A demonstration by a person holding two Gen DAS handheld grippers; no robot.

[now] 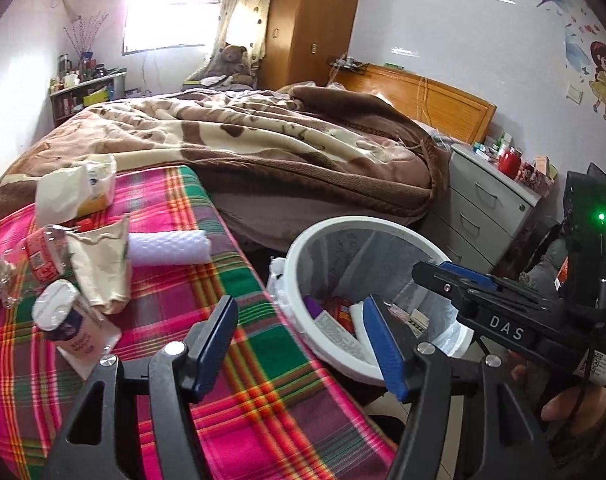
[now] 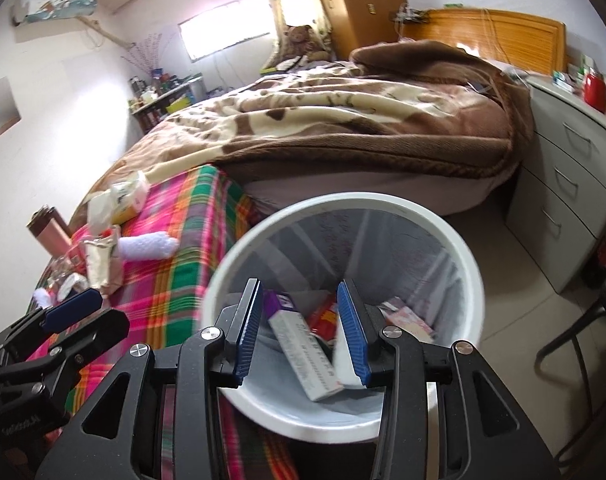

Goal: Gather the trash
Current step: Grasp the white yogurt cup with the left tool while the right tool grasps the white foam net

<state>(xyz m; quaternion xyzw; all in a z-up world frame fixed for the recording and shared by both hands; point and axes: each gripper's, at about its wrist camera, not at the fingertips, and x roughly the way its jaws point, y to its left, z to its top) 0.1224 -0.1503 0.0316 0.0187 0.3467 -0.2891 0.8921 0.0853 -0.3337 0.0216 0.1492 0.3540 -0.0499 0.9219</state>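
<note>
A white trash bin (image 1: 331,236) with a clear liner stands beside the plaid-covered table (image 1: 231,280); it holds a grey box (image 2: 307,356), a purple item and red wrappers. My left gripper (image 1: 303,344) is open and empty over the table edge by the bin. My right gripper (image 2: 299,332) is open and empty right above the bin (image 2: 463,248); it also shows in the left wrist view (image 1: 455,280). On the table lie a white foam roll (image 1: 169,248), a brown paper bag (image 1: 101,264), a cup with a white lid (image 1: 69,320), a crumpled wrapper (image 1: 77,188) and a red-labelled plastic bottle (image 1: 43,252).
A bed with a brown blanket (image 1: 263,140) lies behind the table. A grey drawer unit (image 1: 487,204) stands right of the bin, with jars on top. A dark chair frame (image 2: 575,344) is at the right. A pink flask (image 2: 49,228) stands at the table's far left.
</note>
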